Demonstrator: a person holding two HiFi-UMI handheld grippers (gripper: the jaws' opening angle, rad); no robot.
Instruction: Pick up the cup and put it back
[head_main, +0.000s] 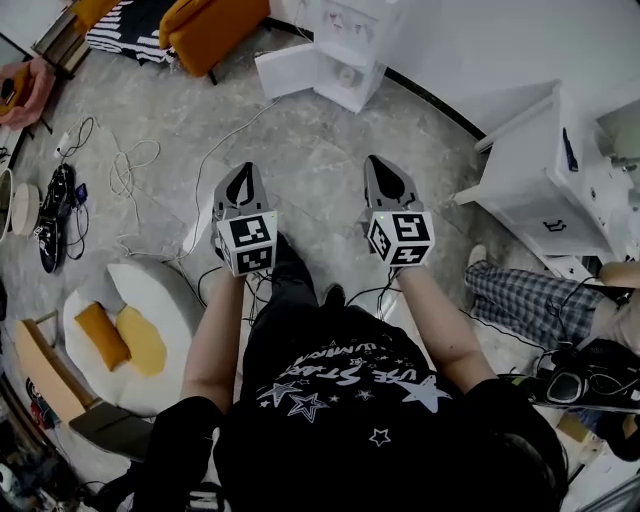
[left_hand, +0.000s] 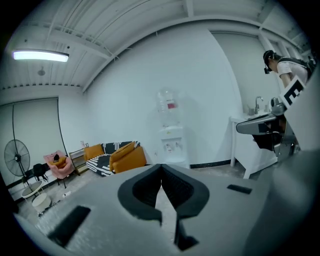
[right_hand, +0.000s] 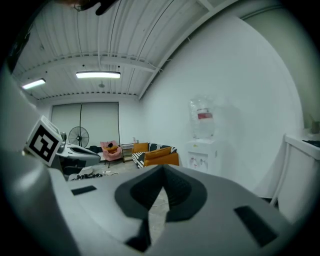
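Note:
No cup shows clearly in any view. My left gripper (head_main: 240, 186) and my right gripper (head_main: 388, 181) are held side by side at waist height over the grey floor, both pointing toward a white water dispenser (head_main: 345, 45). In the left gripper view the left gripper (left_hand: 161, 168) has its dark pads meeting at the tips with nothing between them. The right gripper (right_hand: 162, 171) looks the same in the right gripper view: shut and empty. The water dispenser (left_hand: 171, 142) stands against the far white wall, with its bottle on top (right_hand: 202, 119).
An orange sofa (head_main: 205, 28) stands at the back left. A white cabinet (head_main: 545, 180) is at the right, and a seated person's plaid trouser leg (head_main: 515, 295) is beside it. Cables (head_main: 125, 175) trail over the floor. A white round seat with yellow cushions (head_main: 125, 335) lies at my left.

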